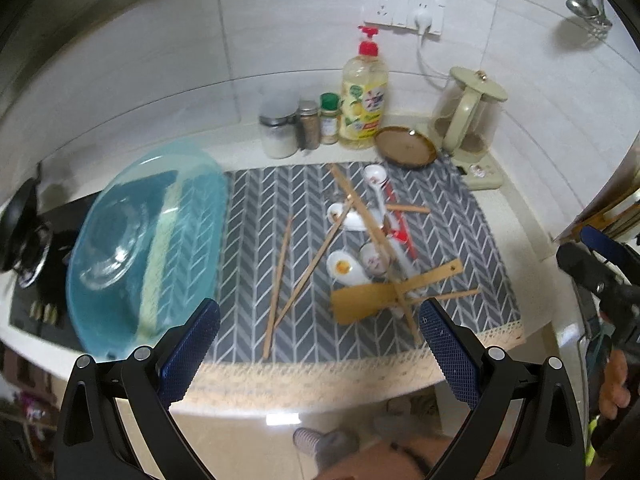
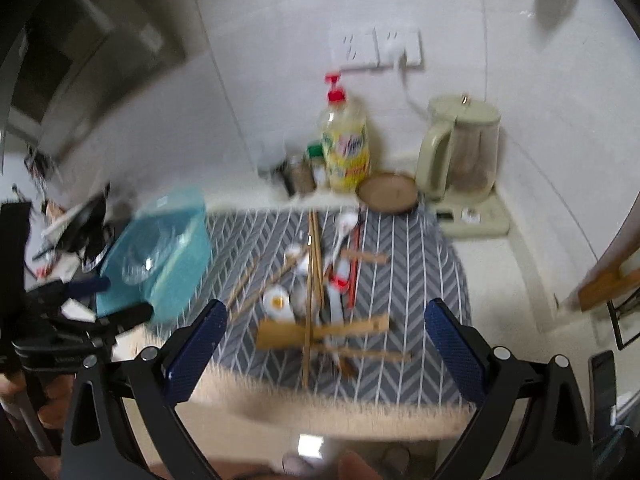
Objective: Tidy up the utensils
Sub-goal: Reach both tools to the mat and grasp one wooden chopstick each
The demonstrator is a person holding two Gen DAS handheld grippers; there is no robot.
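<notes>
A heap of utensils lies on a grey chevron mat (image 1: pixel 248 240): wooden chopsticks (image 1: pixel 280 276), white ceramic spoons (image 1: pixel 346 268), a wooden spatula (image 1: pixel 372 300) and red chopsticks (image 1: pixel 400 224). A blue plastic basket (image 1: pixel 148 240) with a glass bowl (image 1: pixel 108 256) inside stands at the mat's left. My left gripper (image 1: pixel 320 344) is open and empty, off the counter's front edge. My right gripper (image 2: pixel 326 340) is open and empty, in front of the spatula (image 2: pixel 296 334). The right wrist view is blurred; the basket (image 2: pixel 168 256) and mat (image 2: pixel 420 292) show there.
Along the back wall stand a dish soap bottle (image 1: pixel 364 96), spice jars (image 1: pixel 308 124), a brown plate (image 1: pixel 404 148) and a green kettle (image 1: pixel 468 116). A stove with a black pan (image 1: pixel 24 232) is at the left. The right gripper also shows in the left wrist view (image 1: pixel 600 272).
</notes>
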